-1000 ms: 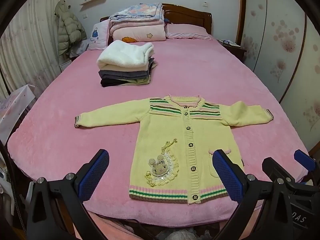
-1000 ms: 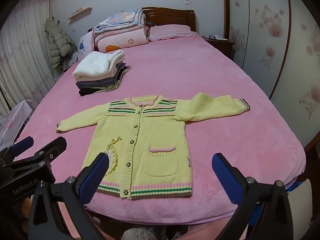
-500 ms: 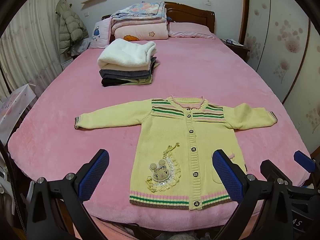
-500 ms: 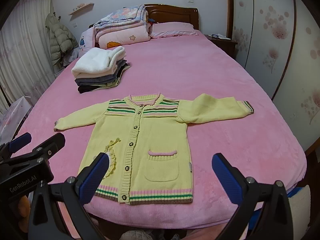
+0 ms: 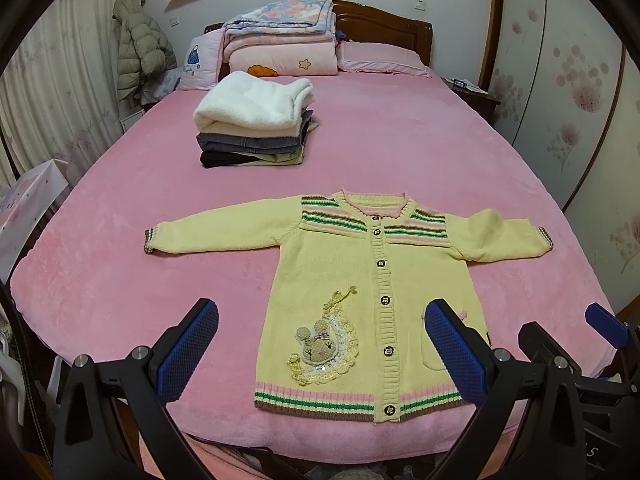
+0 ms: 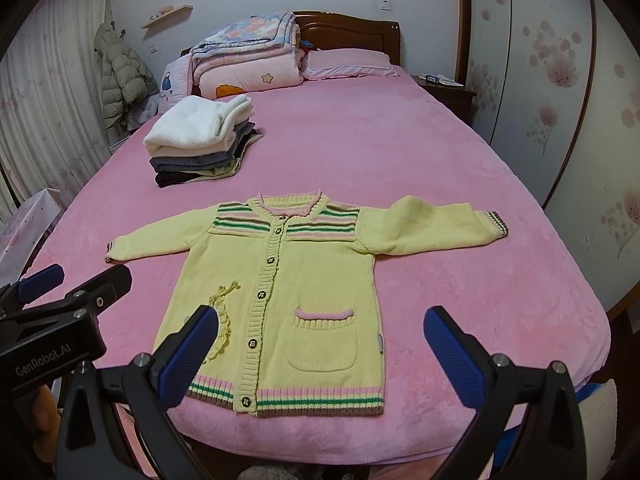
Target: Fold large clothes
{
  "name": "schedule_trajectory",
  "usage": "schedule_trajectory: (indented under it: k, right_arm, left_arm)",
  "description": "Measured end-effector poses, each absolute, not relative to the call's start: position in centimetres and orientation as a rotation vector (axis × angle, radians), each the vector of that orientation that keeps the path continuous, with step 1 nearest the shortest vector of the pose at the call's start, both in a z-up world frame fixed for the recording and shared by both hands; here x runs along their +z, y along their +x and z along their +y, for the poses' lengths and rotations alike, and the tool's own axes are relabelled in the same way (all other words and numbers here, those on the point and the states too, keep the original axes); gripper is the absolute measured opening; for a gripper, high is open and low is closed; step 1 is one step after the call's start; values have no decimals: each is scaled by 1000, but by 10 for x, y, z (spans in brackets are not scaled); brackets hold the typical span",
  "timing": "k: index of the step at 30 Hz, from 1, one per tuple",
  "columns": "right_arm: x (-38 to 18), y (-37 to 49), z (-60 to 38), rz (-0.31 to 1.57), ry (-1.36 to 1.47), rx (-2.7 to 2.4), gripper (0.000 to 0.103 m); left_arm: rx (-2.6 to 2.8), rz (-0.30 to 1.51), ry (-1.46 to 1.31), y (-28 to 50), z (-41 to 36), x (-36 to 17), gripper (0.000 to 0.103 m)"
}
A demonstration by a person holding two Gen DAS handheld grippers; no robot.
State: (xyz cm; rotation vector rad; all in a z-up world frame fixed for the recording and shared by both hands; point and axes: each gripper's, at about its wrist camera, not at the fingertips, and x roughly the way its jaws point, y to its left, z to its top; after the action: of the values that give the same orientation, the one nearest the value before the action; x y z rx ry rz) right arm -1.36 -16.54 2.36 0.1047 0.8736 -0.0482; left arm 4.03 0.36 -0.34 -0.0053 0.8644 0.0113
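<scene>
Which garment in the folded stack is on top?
The fluffy white one; the grey, pale green and black pieces lie beneath it.

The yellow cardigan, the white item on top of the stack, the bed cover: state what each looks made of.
Yellow cardigan: knitted yarn, probably wool or acrylic; ribbed button band and hem show the stitches. Matte.
White item: thick fleece or plush, judging by its fuzzy, puffy folds.
Bed cover: soft pink plush or velvet-like fabric; the short nap shows lighter and darker patches.

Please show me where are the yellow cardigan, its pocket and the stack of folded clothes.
yellow cardigan [image 5: 320, 280], left wrist view, chest panel.
pocket [image 6: 323, 340], right wrist view, pocket front.
stack of folded clothes [image 5: 252, 100], left wrist view, white top layer.
</scene>
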Motion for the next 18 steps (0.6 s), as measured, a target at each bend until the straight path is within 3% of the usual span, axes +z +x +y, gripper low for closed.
schedule_trajectory:
  k: [18]
  right_arm:
    - [18, -15, -166, 876, 114, -47, 103]
  left_arm:
    - [3, 899, -6, 40, 1, -6, 102]
